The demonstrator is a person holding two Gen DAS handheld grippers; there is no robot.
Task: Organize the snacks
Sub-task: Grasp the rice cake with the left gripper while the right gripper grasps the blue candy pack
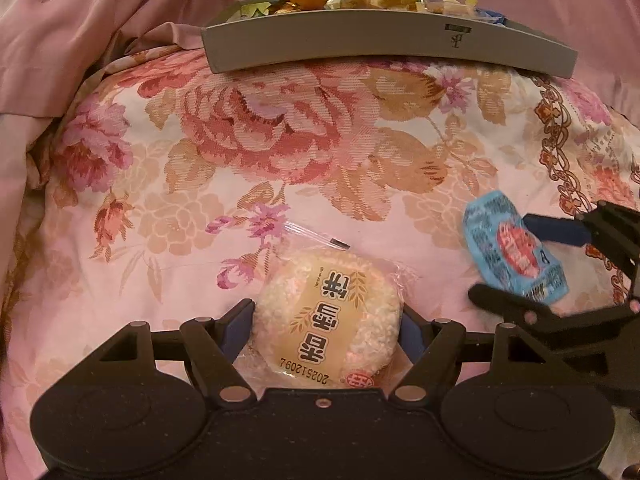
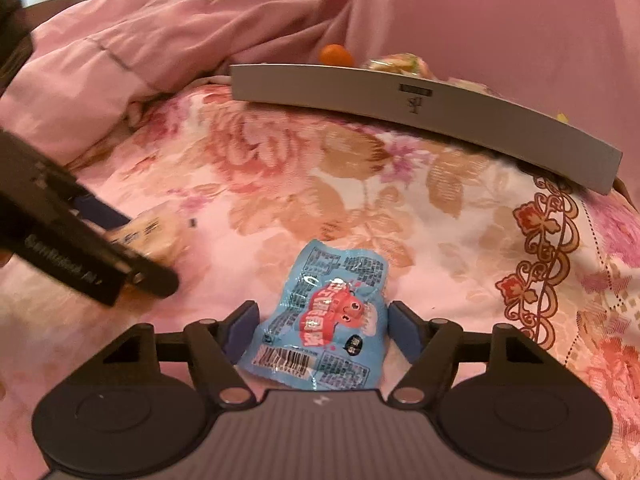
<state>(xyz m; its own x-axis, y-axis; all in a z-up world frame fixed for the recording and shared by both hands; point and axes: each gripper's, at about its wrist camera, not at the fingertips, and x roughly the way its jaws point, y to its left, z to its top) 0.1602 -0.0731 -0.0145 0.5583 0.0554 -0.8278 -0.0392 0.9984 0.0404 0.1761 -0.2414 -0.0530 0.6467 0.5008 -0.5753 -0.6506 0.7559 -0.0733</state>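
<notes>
Two claws work on the floral bed: left claw (image 1: 326,320) clamped on a wrapped rice cracker (image 1: 326,316), right claw (image 2: 322,322) with fingers apart around a blue snack packet (image 2: 324,316). Grey tray (image 1: 360,46) of snacks sits toward the bed's far edge.

Floral bedspread (image 1: 304,128) bears grey tray (image 1: 384,46), snack packets.

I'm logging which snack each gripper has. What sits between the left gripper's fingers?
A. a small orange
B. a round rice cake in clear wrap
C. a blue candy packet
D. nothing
B: in the left wrist view the left gripper has its fingers against both sides of the wrapped round rice cake, while the blue candy packet sits at the right gripper.
</notes>
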